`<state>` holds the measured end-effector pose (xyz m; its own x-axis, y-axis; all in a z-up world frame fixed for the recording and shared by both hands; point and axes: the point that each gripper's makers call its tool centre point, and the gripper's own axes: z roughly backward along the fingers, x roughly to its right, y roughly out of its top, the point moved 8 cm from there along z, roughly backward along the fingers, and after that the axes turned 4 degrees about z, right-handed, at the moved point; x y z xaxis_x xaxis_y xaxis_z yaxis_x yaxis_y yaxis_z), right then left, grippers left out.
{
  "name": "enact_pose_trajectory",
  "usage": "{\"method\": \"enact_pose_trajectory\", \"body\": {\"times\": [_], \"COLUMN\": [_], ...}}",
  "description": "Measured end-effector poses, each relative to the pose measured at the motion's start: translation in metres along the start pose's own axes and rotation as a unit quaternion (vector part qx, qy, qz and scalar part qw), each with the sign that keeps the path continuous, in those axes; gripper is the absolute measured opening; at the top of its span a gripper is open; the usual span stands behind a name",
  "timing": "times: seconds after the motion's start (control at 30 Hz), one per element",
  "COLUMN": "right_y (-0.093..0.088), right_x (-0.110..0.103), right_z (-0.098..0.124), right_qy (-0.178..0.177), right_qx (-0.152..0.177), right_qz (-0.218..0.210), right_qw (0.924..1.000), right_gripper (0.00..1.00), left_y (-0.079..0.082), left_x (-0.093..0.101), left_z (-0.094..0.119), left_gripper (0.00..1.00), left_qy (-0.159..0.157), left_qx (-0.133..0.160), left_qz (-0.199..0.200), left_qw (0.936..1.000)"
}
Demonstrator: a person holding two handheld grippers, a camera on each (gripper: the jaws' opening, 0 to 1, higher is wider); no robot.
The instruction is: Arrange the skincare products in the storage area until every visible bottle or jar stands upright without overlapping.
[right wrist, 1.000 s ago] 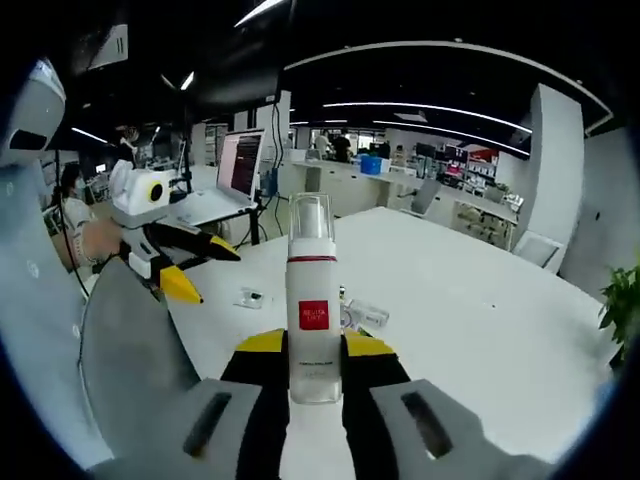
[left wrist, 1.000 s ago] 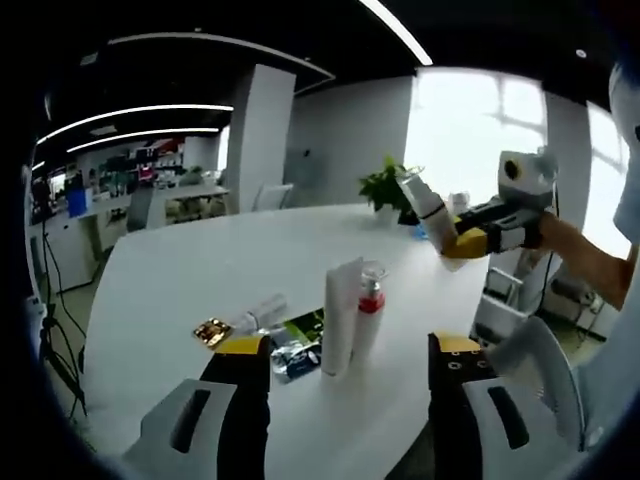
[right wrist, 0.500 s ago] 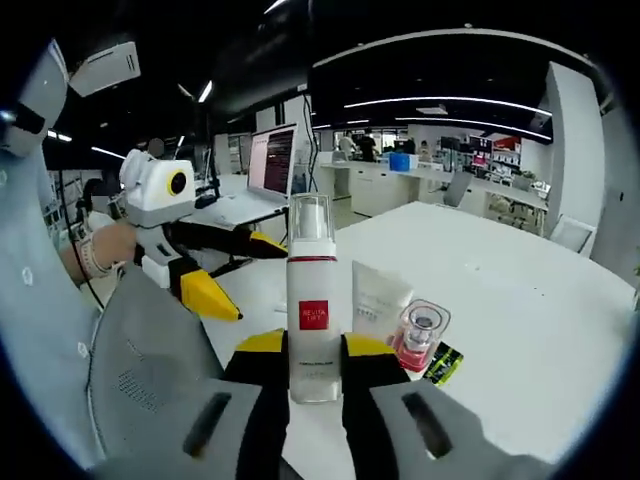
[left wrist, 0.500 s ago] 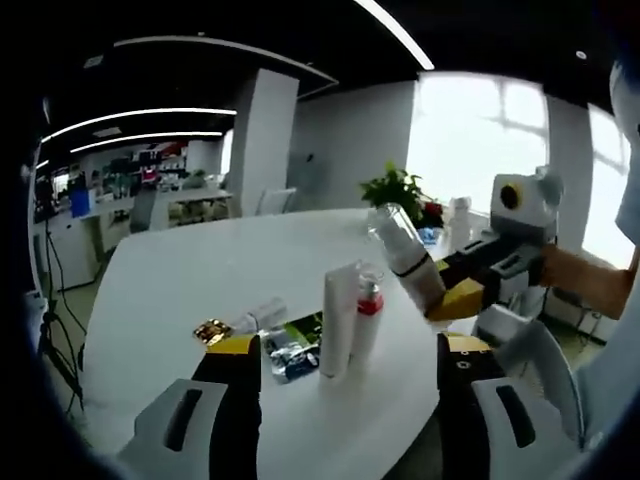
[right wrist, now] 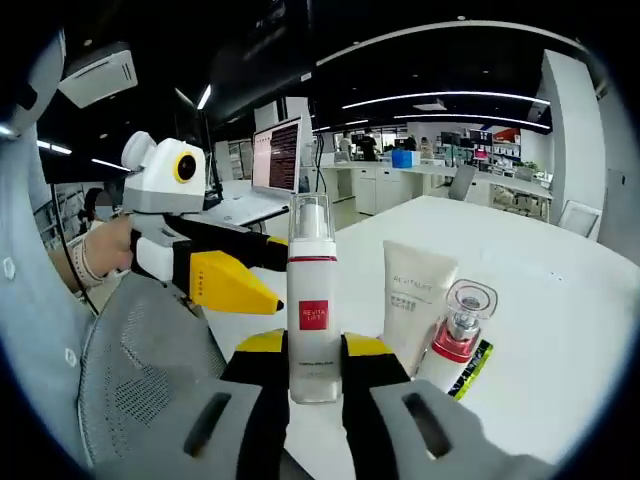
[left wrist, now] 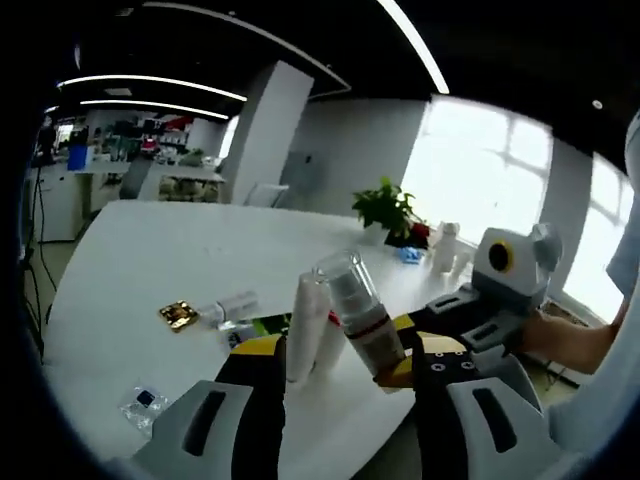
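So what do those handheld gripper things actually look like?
Each gripper has two black jaws with yellow tips set in pale grey housings, seen on the left gripper and the right gripper. From the side, the body is white and black, ending in a yellow wedge. A band circles the person's wrist.

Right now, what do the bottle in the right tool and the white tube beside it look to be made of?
The bottle held by the right tool looks like frosted translucent plastic or glass, with a clear glossy cap that shows the background through it. The white tube looks like matte, opaque soft plastic, with a flat crimped top edge.
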<state>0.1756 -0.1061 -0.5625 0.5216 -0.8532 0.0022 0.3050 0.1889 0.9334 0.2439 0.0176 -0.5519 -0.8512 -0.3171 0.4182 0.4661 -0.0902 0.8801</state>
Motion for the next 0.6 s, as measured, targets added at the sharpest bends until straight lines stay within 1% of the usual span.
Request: {"method": "enact_pose_trajectory", "body": {"times": [0.07,0.1,0.27,0.33,0.47,0.53,0.6], "right_y": [0.001,0.001,0.003,0.002,0.002,0.001,0.001], "right_x": [-0.002,-0.003,-0.007,-0.007,-0.007,-0.007,-0.006], "right_z": [-0.002,-0.003,-0.007,-0.008,-0.011,-0.012,-0.012], "right_qy": [0.000,-0.001,0.003,-0.003,0.003,-0.007,-0.008], "right_qx": [-0.001,-0.001,0.004,0.000,0.000,-0.007,-0.008], "right_qz": [0.005,0.007,0.007,0.018,0.019,0.038,0.037], "right_qw": [1.0000,1.0000,1.0000,0.9998,0.9998,0.9992,0.9992], "right_gripper": [0.18,0.18,0.18,0.18,0.18,0.18,0.18], "left_y": [0.000,0.000,-0.005,-0.005,-0.007,-0.008,-0.008], "left_x": [0.001,0.000,-0.002,-0.004,-0.002,-0.001,-0.003], "left_z": [-0.002,-0.002,-0.005,-0.006,-0.010,-0.012,-0.012], "left_gripper": [0.42,0.41,0.29,0.27,0.23,0.23,0.22], "left_qy": [-0.015,-0.019,-0.012,-0.013,-0.018,-0.016,-0.017], "left_qx": [0.014,0.016,0.015,0.017,0.020,0.016,0.016], "left_qz": [0.029,0.038,0.055,0.062,0.080,0.079,0.085], "left_qw": [0.9994,0.9990,0.9983,0.9979,0.9964,0.9966,0.9961]}}
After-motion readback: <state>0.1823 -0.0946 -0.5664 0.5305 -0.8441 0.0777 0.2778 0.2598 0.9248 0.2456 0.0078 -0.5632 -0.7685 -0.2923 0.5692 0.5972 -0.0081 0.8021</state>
